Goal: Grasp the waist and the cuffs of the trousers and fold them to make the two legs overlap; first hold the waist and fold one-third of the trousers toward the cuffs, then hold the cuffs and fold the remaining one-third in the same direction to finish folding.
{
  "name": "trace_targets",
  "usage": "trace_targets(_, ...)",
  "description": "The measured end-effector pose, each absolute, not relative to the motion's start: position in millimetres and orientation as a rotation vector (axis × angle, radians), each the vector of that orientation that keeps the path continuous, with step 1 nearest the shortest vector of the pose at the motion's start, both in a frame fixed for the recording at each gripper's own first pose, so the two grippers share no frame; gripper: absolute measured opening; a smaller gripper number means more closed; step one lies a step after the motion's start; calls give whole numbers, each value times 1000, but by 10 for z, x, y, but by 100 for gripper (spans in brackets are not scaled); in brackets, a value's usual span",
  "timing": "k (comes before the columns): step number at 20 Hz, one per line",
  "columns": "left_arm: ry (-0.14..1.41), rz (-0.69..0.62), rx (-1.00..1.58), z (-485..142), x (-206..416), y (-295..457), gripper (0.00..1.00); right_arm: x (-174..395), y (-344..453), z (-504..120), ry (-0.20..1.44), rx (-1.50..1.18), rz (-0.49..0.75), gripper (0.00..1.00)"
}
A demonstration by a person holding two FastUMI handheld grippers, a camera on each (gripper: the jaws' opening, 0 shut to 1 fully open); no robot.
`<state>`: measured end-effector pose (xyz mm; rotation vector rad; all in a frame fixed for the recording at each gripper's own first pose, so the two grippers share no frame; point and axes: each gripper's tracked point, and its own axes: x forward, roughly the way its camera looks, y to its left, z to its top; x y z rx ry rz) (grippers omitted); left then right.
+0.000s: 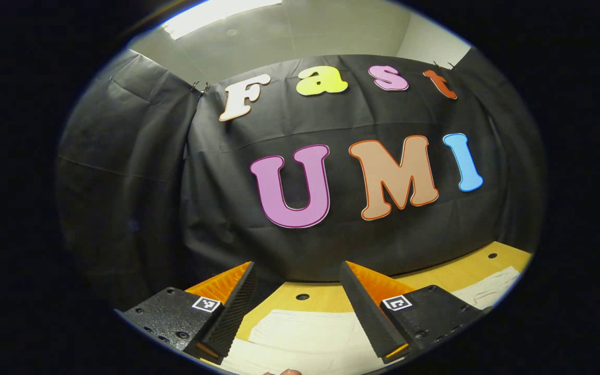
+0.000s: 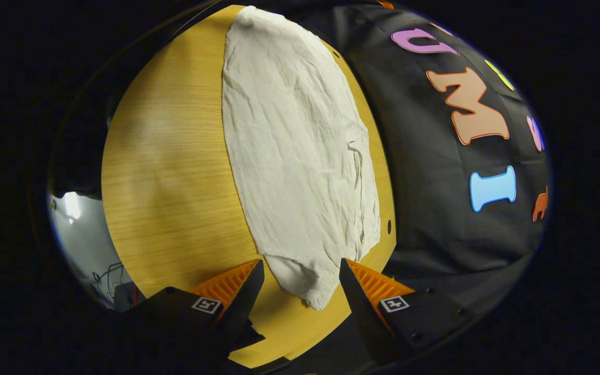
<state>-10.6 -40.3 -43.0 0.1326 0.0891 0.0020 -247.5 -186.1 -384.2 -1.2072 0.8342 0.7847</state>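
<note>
Right gripper (image 2: 300, 276) spread wide, holding nothing, above the near end of the trousers (image 2: 300, 156), which run flat toward 12 o'clock on the table (image 2: 170, 177). Left gripper (image 1: 297, 291) also wide and empty, trousers (image 1: 305, 338) below at 6 o'clock.

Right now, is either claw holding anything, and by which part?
Nothing is held. The left claw and the right claw are both open above the trousers, which lie flat on the table.

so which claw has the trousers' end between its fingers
The right claw: open, with the narrow end of the white trousers lying between its fingers. The left claw, also open, hovers above cloth, pointing at the wall.
</note>
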Motion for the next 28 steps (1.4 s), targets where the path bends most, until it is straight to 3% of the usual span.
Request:
trace_targets(7, 98, 10, 154, -447, -140, -323, 96, -2276, -1830, -3968, 829, -1214, 757, 84)
trace_targets(9, 97, 13, 170, -438, -147, -283, 96, -2246, -1815, -4047, 854, -1201, 747, 77)
trace_targets(10, 95, 17, 175, -425, -149, -254, 96, -2239, -1800, -4071, 859, -1204, 745, 66)
trace_targets(13, 104, 26, 173, -460, -165, -181, 95, -2270, -1759, -4189, 891, -1203, 754, 56)
trace_targets(14, 107, 28, 173, -468, -173, -155, 95, -2319, -1739, -4204, 902, -1206, 761, 34)
trace_targets(15, 108, 31, 178, -476, -196, -122, 95, -2348, -1732, -4149, 896, -1225, 758, 19)
trace_targets(17, 104, 38, 209, -496, -207, -29, 95, -2264, -1753, -4228, 898, -1235, 724, 1)
trace_targets(18, 103, 38, 227, -503, -217, 22, 95, -2285, -1757, -4235, 908, -1219, 709, 7)
trace_targets(21, 97, 43, 330, -602, -262, 226, 95, -2288, -1738, -4225, 915, -1206, 675, 7)
trace_targets(22, 103, 43, 377, -652, -277, 297, 100, -2283, -1732, -4225, 906, -1217, 669, 7)
trace_targets(23, 115, 39, 420, -738, -286, 358, 96, -2277, -1734, -4220, 899, -1229, 662, 7)
trace_targets(28, 245, -1, 547, -1317, -487, 646, 96, -2273, -1746, -4243, 907, -1225, 639, 7)
